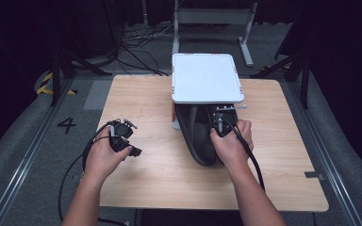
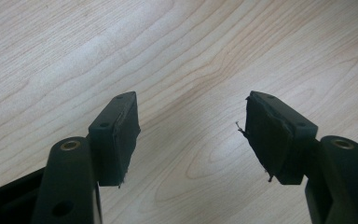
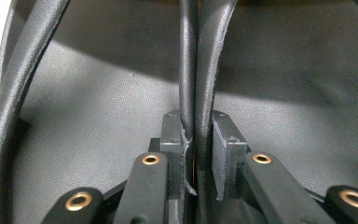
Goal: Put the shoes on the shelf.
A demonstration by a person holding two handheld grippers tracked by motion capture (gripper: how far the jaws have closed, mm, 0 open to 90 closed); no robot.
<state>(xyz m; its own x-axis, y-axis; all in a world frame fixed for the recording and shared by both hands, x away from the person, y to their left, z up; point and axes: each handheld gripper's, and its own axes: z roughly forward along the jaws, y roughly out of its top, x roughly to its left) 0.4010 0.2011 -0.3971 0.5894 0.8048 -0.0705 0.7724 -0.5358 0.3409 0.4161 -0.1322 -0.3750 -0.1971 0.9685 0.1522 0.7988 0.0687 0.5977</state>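
Note:
A black leather bag (image 1: pixel 197 137) stands on the wooden table (image 1: pixel 141 96), partly under a white raised platform (image 1: pixel 206 77). My right gripper (image 1: pixel 220 123) is at the bag's right side. In the right gripper view, my right gripper (image 3: pixel 196 125) is shut on the bag's two black straps (image 3: pixel 189 70), which run up between the pads. The bag's leather body (image 3: pixel 98 107) lies behind them. My left gripper (image 1: pixel 133 151) hovers over the table's left part. In the left gripper view, my left gripper (image 2: pixel 191 114) is open, with bare wood between its pads.
The white platform stands on a grey frame (image 1: pixel 212 16) at the table's far edge. Cables (image 1: pixel 136 44) lie on the floor beyond. Dark curtains surround the area. A floor marking "4" (image 1: pixel 67 125) is to the left of the table.

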